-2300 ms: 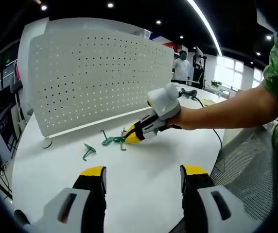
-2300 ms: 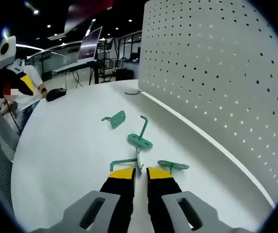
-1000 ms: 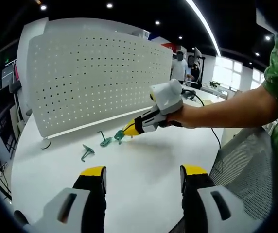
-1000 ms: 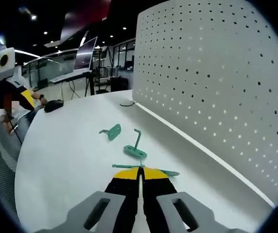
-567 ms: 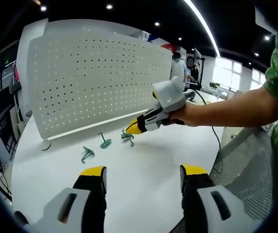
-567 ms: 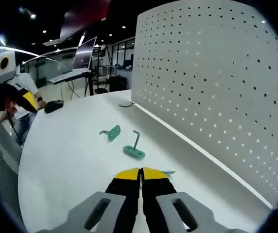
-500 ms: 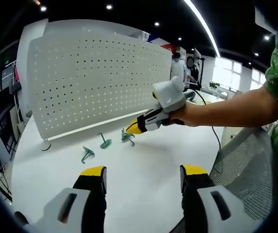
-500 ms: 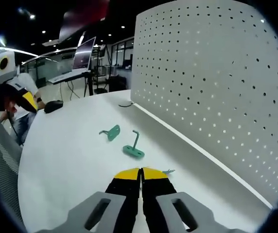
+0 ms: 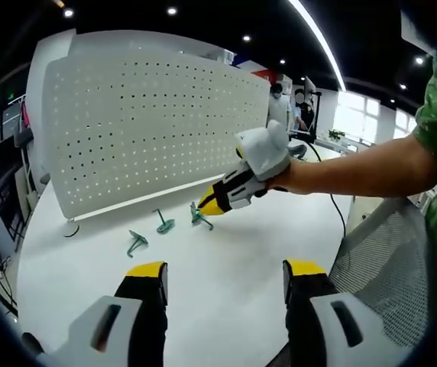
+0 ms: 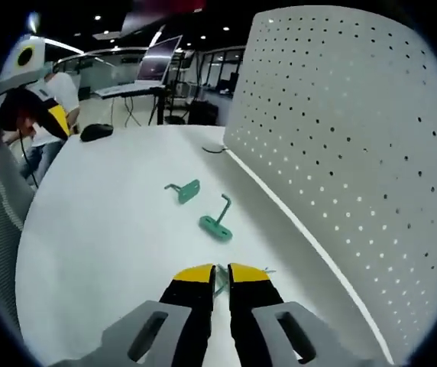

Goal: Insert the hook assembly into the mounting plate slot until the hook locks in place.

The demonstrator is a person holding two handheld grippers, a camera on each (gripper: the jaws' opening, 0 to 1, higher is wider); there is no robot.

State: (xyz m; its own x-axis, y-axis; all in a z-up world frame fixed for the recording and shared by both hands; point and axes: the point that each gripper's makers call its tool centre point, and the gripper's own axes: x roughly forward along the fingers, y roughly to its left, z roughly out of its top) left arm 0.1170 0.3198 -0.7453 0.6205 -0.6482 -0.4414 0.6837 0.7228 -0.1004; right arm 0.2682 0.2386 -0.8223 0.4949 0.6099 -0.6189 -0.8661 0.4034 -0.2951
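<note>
Green hook (image 10: 220, 285) between near-closed right jaws

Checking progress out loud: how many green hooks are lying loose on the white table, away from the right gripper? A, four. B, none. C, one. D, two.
D: two green hooks lie loose on the table, while the right gripper pinches a third.

green hooks: 3 (image 9: 137, 242) (image 9: 163, 223) (image 9: 199, 217) | perforated white panel: 1 (image 9: 150, 126) | grippers: 2 (image 9: 222, 277) (image 10: 220, 274)

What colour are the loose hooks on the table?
Teal green hooks; the right gripper view shows them best.
</note>
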